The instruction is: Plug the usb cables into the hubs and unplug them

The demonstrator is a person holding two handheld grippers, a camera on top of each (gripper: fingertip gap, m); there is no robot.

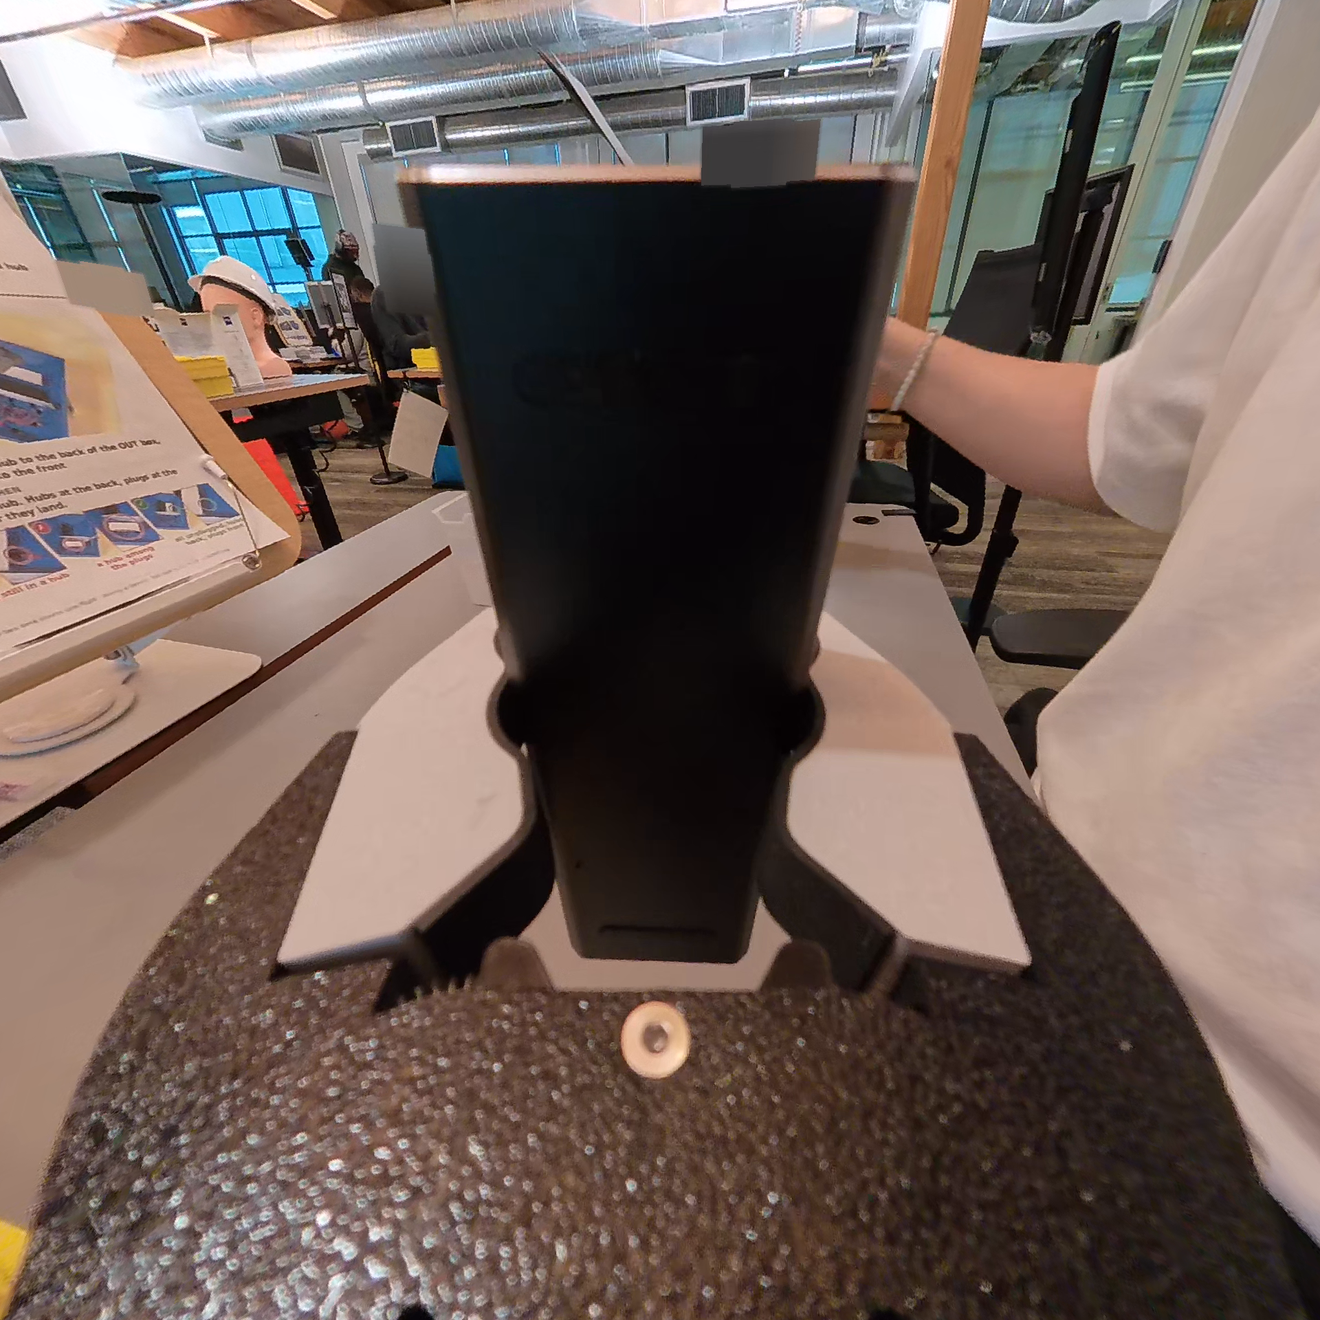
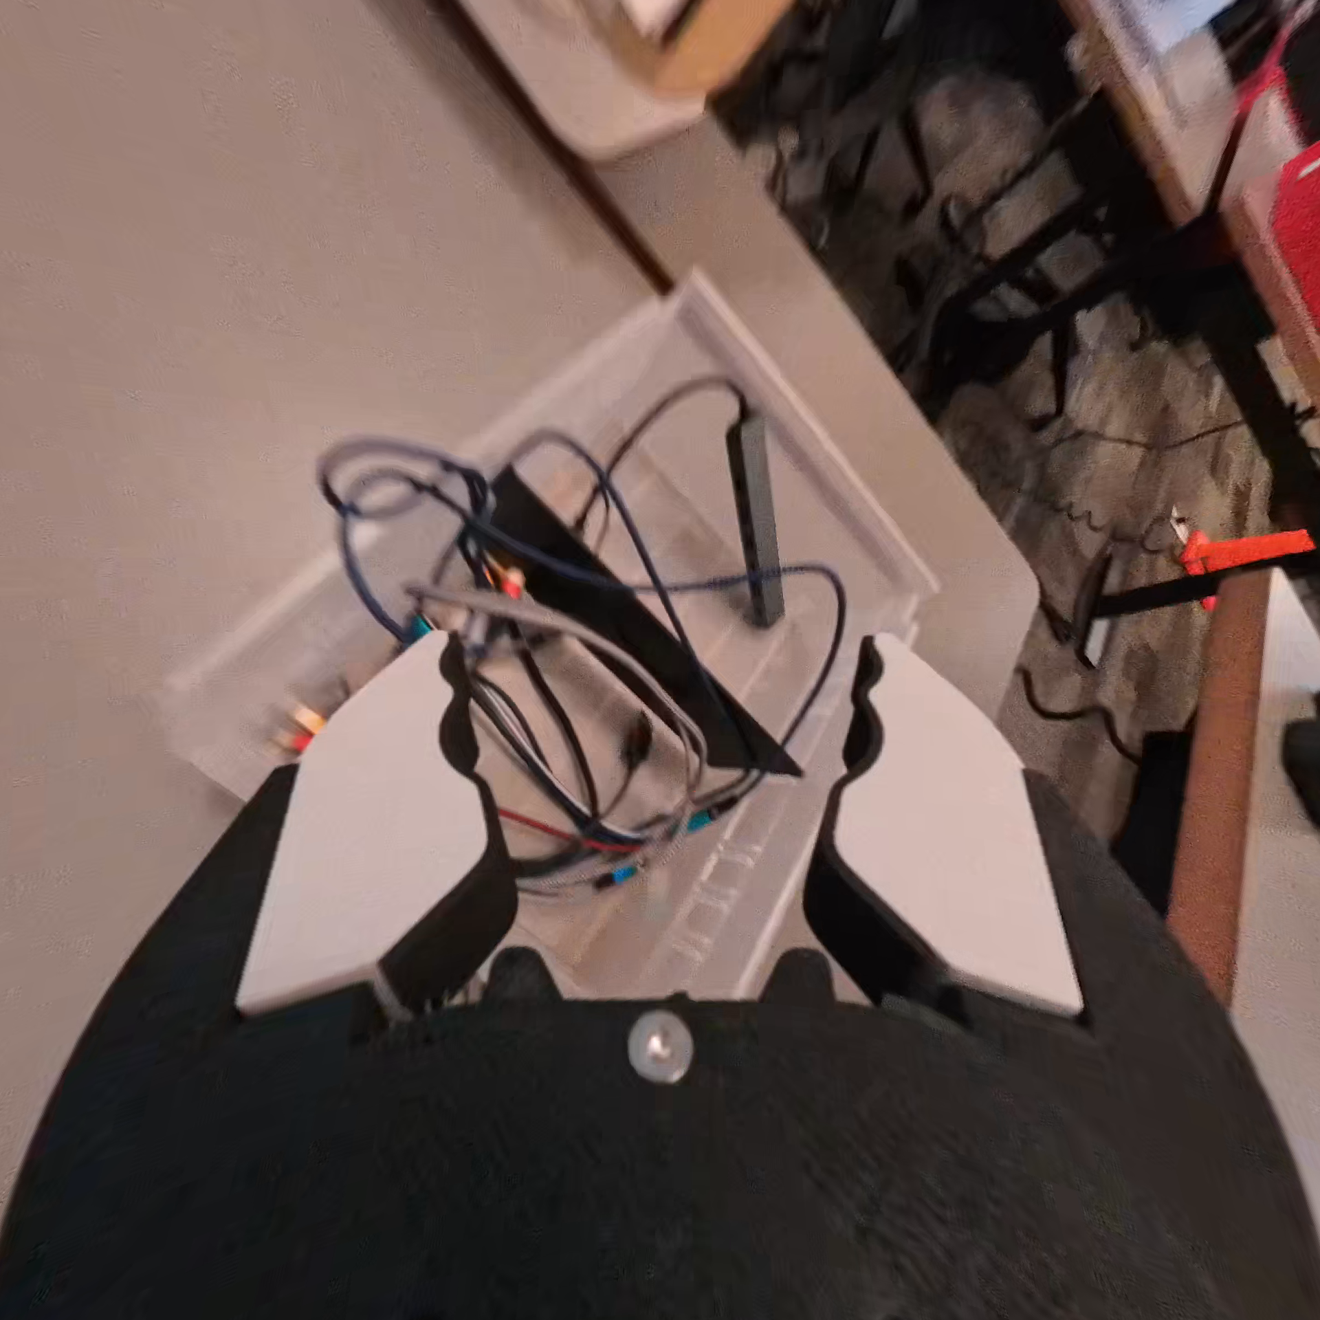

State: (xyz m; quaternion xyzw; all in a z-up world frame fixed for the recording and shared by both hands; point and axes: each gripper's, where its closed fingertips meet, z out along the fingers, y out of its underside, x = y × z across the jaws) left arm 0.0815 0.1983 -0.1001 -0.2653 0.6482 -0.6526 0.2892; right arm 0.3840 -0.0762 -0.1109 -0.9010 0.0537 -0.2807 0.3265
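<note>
Beige table (image 2: 214, 286), cables (image 2: 571, 714) tangled in clear bin (image 2: 807, 457).

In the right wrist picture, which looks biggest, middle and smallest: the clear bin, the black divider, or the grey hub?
1. Clear bin: biggest, it holds the other two.
2. Black divider: middle, a long slanted panel.
3. Grey hub: smallest, a slim stick; it sits a bit farther from the camera, so the gap may be exaggerated.

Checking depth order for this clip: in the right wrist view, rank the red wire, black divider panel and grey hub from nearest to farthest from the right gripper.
1. Red wire, low between the right gripper fingers.
2. Black divider panel, mid-bin, slanted.
3. Grey hub, at the far side of the clear bin.
</note>
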